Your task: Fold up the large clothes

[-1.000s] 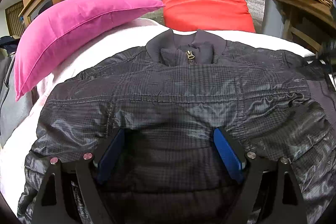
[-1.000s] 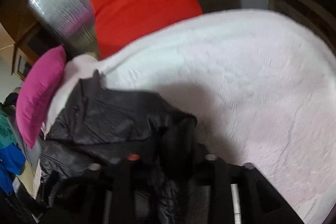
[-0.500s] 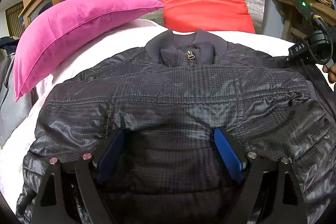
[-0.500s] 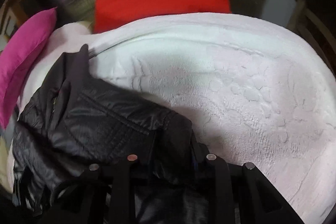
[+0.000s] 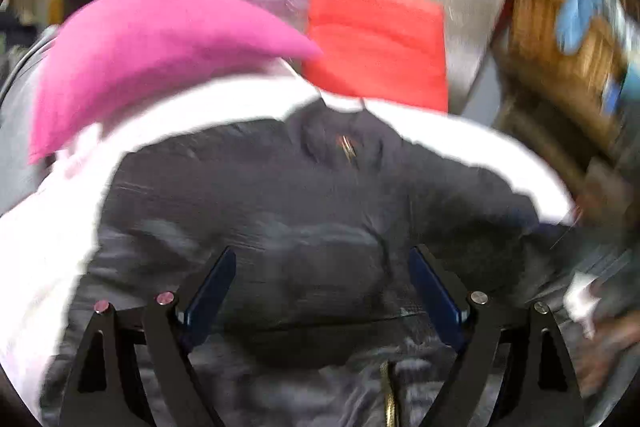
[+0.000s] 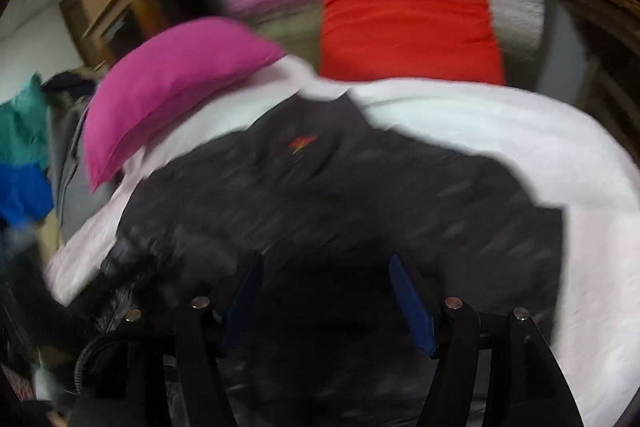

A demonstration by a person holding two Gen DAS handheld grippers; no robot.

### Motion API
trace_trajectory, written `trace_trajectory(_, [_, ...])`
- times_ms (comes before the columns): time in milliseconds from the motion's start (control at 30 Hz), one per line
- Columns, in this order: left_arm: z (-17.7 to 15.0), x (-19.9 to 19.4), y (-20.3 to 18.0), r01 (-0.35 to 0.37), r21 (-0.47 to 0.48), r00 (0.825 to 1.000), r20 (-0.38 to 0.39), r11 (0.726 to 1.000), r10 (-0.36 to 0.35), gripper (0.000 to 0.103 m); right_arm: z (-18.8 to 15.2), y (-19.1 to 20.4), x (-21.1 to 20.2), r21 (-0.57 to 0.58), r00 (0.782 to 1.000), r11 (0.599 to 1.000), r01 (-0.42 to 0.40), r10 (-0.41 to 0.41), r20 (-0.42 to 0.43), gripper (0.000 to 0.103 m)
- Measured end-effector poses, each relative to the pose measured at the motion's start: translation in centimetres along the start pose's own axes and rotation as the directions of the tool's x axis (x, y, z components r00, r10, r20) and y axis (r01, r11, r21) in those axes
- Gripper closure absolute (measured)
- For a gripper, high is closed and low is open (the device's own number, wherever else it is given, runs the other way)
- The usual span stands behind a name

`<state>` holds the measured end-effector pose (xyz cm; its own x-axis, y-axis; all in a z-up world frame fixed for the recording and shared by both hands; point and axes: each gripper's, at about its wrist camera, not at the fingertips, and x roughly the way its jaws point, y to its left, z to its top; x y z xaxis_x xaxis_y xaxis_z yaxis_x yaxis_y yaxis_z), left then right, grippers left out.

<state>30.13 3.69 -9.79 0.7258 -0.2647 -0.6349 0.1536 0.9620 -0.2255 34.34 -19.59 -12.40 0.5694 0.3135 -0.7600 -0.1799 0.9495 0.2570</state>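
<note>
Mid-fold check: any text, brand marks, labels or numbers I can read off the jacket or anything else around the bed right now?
None can be read.
Jacket: a small red-orange mark below the collar, too blurred to tell whether it is lettering or a logo.
Zipper pull in the left wrist view: metallic, nothing legible on it.
Pink pillow, red pillow, white bedspread: plain, no print.

Both grippers wide apart, nothing pinched

Left gripper (image 5: 322, 291) angled down, jaws spread – right gripper (image 6: 326, 293) tilted down too, jaws just been opening, empty between – both blurry.
</note>
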Motion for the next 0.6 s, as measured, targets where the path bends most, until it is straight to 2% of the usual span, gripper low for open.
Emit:
trace_trajectory(33, [0.5, -1.0, 1.4, 0.010, -0.027, 1.000, 0.015, 1.000, -0.010, 0.015, 0.0, 0.6, 0.5, 0.002, 1.000, 1.000, -0.020, 0.020, -0.006, 0.034])
trace_trajectory(133, [2.6, -3.0, 7.4, -0.050, -0.130, 0.997, 0.043, 0.990, 0.056, 0.015, 0.1, 3.6, 1.3, -0.045, 0.997, 0.996, -0.073, 0.072, -0.005, 0.034])
trace_trajectory(200, [3.7, -2.5, 12.2, -0.093, -0.234, 0.995, 0.014, 0.968, 0.099, 0.015, -0.2, 4.6, 1.7, -0.081, 0.997, 0.994, -0.075, 0.076, 0.010, 0.034])
trace_trajectory(333, [4.3, 1.7, 18.6, -0.055, -0.432, 0.996, -0.088, 0.900, 0.018, 0.016, -1.7, 4.8, 6.9, -0.103, 0.996, 0.994, -0.028, 0.020, -0.084, 0.033])
trace_trajectory(400, [4.6, 4.0, 19.7, -0.042, -0.464, 0.991, -0.132, 0.885, -0.022, 0.016, -2.5, 4.3, 6.5, -0.129, 0.999, 0.991, -0.021, 0.017, -0.032, 0.033])
trace_trajectory(533, [6.5, 7.4, 20.6, 0.013, -0.525, 0.985, -0.140, 0.851, -0.102, 0.016, -2.9, 3.7, 6.2, -0.126, 0.999, 0.991, -0.036, 0.036, -0.005, 0.032])
trace_trajectory(600, [6.5, 8.6, 21.0, -0.005, -0.556, 0.981, -0.164, 0.831, -0.104, 0.016, -3.2, 3.2, 5.8, -0.116, 0.999, 0.992, -0.051, 0.053, 0.008, 0.032])
